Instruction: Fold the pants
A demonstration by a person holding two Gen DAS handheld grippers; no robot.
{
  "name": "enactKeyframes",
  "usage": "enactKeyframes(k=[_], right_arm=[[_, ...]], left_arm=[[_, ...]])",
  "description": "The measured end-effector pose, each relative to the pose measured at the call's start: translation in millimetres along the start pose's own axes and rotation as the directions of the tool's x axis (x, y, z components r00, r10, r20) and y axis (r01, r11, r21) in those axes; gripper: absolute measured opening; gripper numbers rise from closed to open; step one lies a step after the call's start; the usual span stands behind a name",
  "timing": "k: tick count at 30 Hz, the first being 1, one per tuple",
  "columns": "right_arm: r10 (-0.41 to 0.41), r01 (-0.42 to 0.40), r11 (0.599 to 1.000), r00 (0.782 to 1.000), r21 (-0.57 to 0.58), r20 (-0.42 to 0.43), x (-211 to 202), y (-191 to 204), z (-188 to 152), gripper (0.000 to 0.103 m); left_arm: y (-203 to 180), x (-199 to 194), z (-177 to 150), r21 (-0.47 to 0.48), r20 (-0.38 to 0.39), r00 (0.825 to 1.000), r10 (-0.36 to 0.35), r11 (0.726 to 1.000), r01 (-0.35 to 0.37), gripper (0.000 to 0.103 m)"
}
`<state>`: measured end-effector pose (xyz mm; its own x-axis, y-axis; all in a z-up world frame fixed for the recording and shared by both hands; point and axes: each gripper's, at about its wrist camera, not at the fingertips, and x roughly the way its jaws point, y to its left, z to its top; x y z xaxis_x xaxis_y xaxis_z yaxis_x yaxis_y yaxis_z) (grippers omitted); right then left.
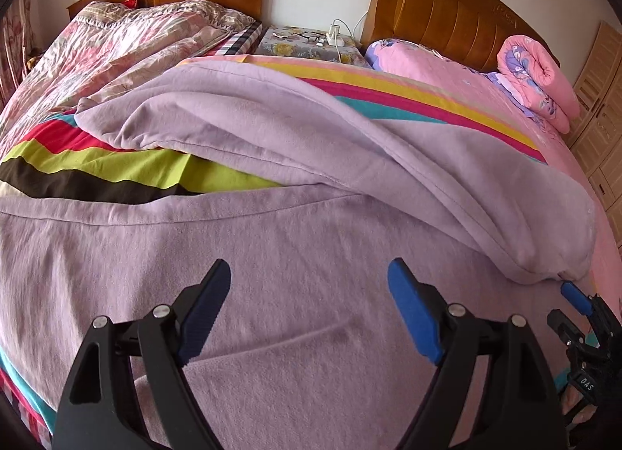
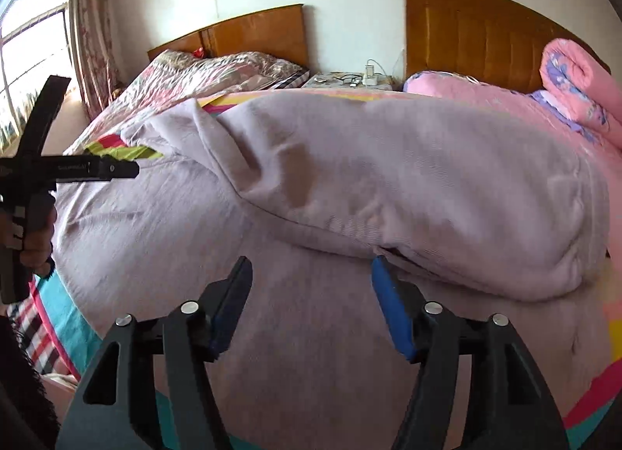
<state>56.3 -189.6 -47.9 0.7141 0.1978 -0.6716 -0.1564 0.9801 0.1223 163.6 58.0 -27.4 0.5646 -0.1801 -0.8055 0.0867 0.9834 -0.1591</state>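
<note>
Lilac pants (image 1: 272,255) lie spread on a striped bedsheet (image 1: 116,166). One leg (image 1: 350,147) lies folded diagonally across the other, its bulky fold at the right (image 2: 466,197). My left gripper (image 1: 309,283) is open and empty just above the near leg. My right gripper (image 2: 311,279) is open and empty above the pants, its right fingertip (image 2: 383,275) close to the edge of the folded leg. The right gripper also shows at the right edge of the left wrist view (image 1: 575,302). The left gripper's body shows at the left of the right wrist view (image 2: 58,170).
A rolled pink quilt (image 1: 536,77) and pink bedding lie at the far right by a wooden headboard (image 1: 447,11). A second bed with a floral quilt (image 1: 116,46) is at the left. A nightstand (image 1: 311,46) with glasses and a charger stands between them. Cabinets (image 1: 598,100) are on the right.
</note>
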Motion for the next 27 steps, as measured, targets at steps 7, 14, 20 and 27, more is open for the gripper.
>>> enactKeyframes(k=[7,14,20,27], right_arm=[[-0.116,0.101,0.885,0.993,0.454,0.006,-29,-106,-16,0.063],[-0.081,0.057,0.788,0.997,0.613,0.012,-17,-153,-21,0.062],[-0.095,0.074,0.76,0.995,0.646,-0.003,2,-159,-12,0.029],[-0.103,0.064,0.765,0.994,0.641,0.023,0,-158,-26,0.02]], left_arm=[[-25,25,39,-0.045,-0.035,0.995,-0.089,0.995,0.087,0.088],[-30,44,55,-0.056,-0.047,0.996,-0.079,0.996,0.076,0.088],[-6,46,69,-0.12,-0.006,0.999,-0.033,0.992,0.032,0.093],[14,69,117,-0.286,-0.052,0.993,-0.102,0.955,0.083,0.095]])
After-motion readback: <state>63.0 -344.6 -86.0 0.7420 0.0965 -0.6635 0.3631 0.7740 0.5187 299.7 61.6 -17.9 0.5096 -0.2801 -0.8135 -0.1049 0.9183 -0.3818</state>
